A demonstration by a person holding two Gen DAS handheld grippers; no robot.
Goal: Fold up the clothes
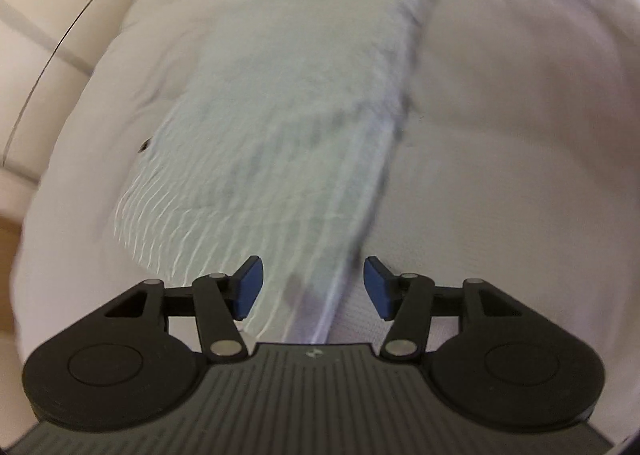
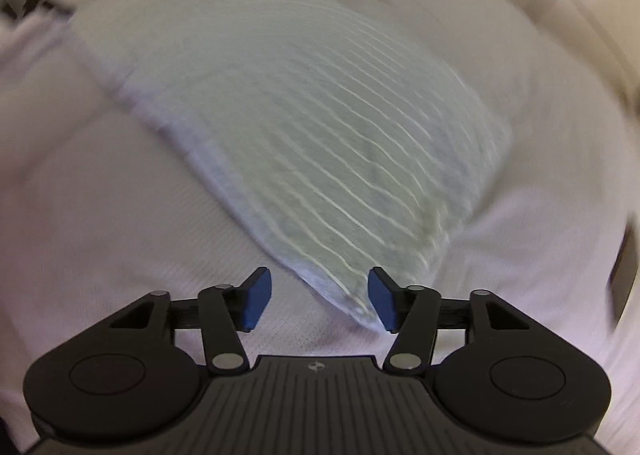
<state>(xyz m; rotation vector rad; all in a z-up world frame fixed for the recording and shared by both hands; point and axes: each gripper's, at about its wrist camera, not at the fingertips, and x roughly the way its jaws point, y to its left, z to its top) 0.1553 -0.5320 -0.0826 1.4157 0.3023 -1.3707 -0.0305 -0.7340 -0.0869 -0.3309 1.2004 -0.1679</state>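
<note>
The one pale blue-grey garment of ribbed fabric with thin white stripes (image 1: 280,127) lies folded flat on the white textured bedsheet (image 1: 520,135), and it is the only piece of clothing you can see in either view. In your left wrist view it runs as a long band from the top of the picture down to your left gripper (image 1: 312,289), its straight folded edge passing between the two blue pads. Your left gripper points steeply down at the cloth, and its jaws stand apart with a clear gap; neither blue pad (image 1: 250,287) presses on the fabric, so nothing is held. In your right wrist view the same garment (image 2: 304,127) spreads as a broad shape with one corner reaching down to your right gripper (image 2: 320,299). That gripper also tilts steeply down, its jaws apart; the corner lies below the gap near the right-hand pad (image 2: 382,299), but whether the pad touches it cannot be told, and it is not clamped. Both views are blurred. You have two grippers, each with two blue pads. Beyond the sheet (image 2: 100,235), a cream padded surface with seams (image 1: 52,35) borders the bed.
</note>
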